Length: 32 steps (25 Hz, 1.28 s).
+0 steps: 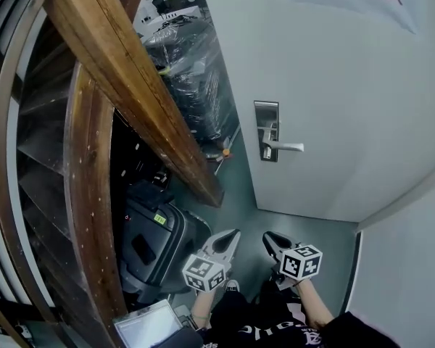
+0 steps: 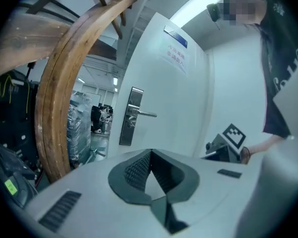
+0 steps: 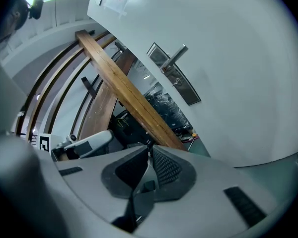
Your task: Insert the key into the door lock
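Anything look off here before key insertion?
Yes: no key is visible. Left claw and right claw are both shut with nothing plainly between them, held low, well short of the lock plate. The door also stands ajar.

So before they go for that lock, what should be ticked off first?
1. Key in a gripper: not ok. The left gripper and right gripper both have their jaws together, and no key shows between them.
2. Lock in sight: ok. The lock plate and its handle show plainly on the door.
3. Keyhole located: cannot tell. It is too small to make out.
4. Grippers near the lock: not ok. Both hang low by the person's body, apart from the door.
5. Path free: ok as far as shown. The wooden beam runs to the left of the plate.
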Tool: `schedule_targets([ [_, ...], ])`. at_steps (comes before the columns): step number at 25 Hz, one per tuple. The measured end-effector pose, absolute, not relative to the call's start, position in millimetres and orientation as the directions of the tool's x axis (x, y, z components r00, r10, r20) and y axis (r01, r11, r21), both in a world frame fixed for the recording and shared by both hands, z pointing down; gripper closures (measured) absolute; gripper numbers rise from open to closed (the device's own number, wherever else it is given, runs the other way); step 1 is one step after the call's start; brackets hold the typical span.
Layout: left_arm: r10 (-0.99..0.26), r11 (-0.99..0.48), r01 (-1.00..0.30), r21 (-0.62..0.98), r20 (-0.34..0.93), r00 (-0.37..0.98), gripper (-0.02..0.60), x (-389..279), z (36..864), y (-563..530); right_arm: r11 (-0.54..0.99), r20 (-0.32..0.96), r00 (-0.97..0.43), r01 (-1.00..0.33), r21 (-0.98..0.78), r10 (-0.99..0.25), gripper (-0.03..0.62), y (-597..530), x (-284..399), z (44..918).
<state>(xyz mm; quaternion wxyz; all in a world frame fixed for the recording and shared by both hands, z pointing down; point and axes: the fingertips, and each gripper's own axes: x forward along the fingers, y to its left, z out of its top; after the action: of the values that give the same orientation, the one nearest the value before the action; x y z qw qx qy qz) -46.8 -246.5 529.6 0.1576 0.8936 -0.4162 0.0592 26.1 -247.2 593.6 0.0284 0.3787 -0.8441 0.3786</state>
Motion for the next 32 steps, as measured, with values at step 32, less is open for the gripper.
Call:
schedule_targets([
  [32, -0.426, -0.834, -0.461, 0.304, 0.179, 0.887, 0.577, -106.7, 538.0, -36.0, 0.201, 0.316, -0.446, -0.788, -0.582, -0.837, 0.553, -10.8, -52.1, 571.4],
])
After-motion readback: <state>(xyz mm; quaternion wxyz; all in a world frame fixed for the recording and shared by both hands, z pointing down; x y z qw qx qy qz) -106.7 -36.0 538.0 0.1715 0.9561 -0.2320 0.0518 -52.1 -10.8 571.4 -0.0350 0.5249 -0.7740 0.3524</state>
